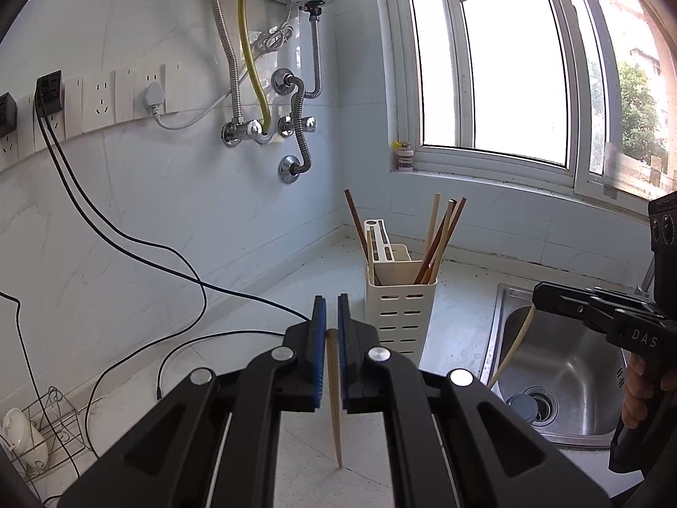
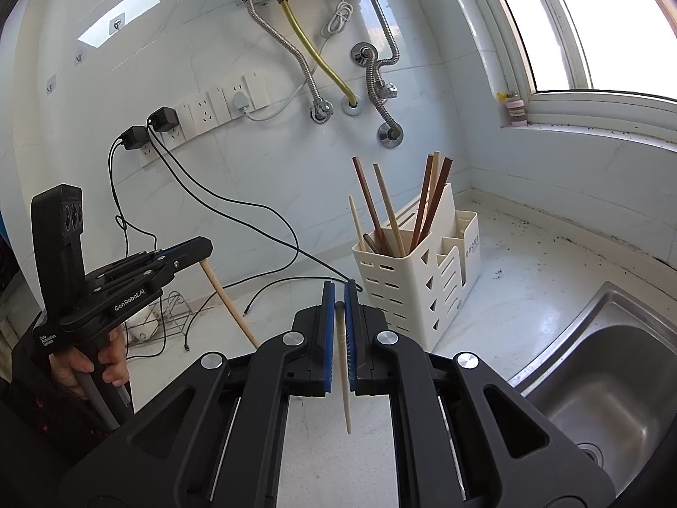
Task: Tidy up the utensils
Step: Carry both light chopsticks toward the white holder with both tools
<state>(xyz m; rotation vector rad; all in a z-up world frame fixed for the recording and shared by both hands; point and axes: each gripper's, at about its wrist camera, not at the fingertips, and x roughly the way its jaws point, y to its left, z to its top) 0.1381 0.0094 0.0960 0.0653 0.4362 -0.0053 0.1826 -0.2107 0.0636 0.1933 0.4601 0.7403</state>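
Left wrist view: left tongs [image 1: 332, 309] clamp a tan chopstick [image 1: 334, 398] | right tongs [image 2: 339, 294] clamp a pale chopstick [image 2: 343, 376] | cream utensil holder [image 2: 397, 283] on surface [image 2: 529, 279] beside sink [image 2: 613, 381]

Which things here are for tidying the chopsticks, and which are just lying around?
For the job:
left claw holding a chopstick
right claw holding a chopstick
white holder with chopsticks

Just around:
sink
black cables
wire rack
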